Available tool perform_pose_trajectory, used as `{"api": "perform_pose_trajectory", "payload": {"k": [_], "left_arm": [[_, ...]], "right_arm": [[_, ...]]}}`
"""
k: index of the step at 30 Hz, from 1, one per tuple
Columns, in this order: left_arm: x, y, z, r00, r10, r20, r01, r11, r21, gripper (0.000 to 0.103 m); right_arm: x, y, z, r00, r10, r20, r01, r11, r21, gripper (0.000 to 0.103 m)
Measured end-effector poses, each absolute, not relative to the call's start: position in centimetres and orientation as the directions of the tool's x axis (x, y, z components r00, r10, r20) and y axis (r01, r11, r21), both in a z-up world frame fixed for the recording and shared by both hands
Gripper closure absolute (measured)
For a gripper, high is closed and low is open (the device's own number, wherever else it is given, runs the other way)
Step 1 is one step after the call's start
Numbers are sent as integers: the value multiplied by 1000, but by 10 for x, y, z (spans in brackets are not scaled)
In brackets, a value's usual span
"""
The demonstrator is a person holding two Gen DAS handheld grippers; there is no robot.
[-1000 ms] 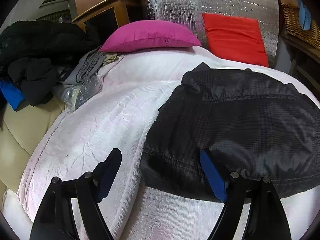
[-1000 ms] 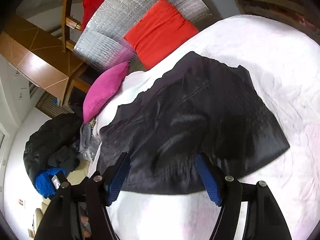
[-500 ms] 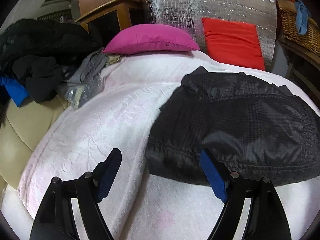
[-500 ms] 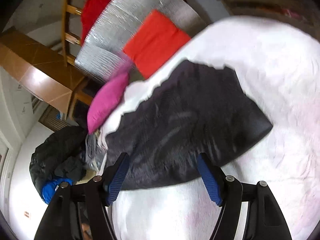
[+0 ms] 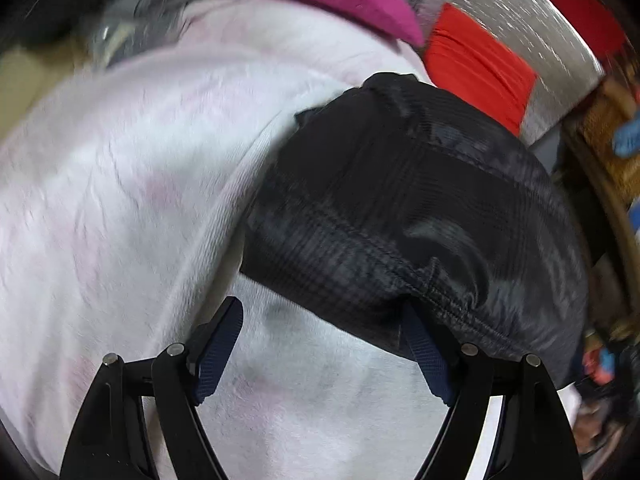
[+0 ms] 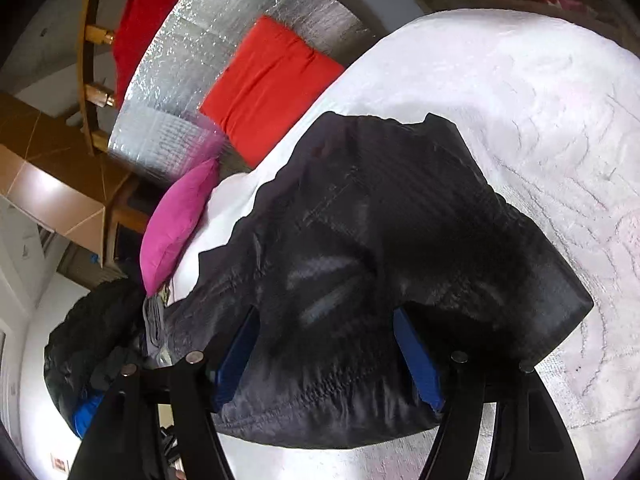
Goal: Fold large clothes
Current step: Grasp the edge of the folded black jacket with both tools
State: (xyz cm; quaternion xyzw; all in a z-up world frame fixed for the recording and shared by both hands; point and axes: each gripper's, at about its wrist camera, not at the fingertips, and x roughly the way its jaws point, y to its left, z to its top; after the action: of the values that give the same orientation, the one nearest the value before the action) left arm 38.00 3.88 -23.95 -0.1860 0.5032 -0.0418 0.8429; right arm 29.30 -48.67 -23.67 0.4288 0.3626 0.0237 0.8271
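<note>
Dark jacket (image 6: 360,264) lies on the bed (image 6: 540,120), centre to 3 o'clock. Left tongs (image 5: 320,356) and right tongs (image 6: 328,364) gape, released. Slick fabric could slip, spoiling the fold.

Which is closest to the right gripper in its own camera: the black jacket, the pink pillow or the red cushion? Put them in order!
From the right gripper, nearest first:
1. Black jacket: on the bed, its near edge between the open fingers.
2. Pink pillow: beyond the jacket, on the left.
3. Red cushion: farthest, leaning on the silver panel.
</note>
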Motion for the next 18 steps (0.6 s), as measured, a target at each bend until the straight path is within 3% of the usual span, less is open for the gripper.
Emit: {"api": "perform_pose_trajectory", "payload": {"k": [6,12,18], "left_arm": [[366,58,-234,512,-376,-772,-122,858,-498,22],[366,73,-253,485,-536,-691,-204,699,-685,21],[377,62,-261,537,-555,-636,-206,645,-736,21]], "right_arm": [[256,-489,-220,739,463,-489,195,548,813,30],[233,-497,-234,711,450,-540,274,530,803,30],[237,-508,-260,718,450,-531,347,430,834,30]]}}
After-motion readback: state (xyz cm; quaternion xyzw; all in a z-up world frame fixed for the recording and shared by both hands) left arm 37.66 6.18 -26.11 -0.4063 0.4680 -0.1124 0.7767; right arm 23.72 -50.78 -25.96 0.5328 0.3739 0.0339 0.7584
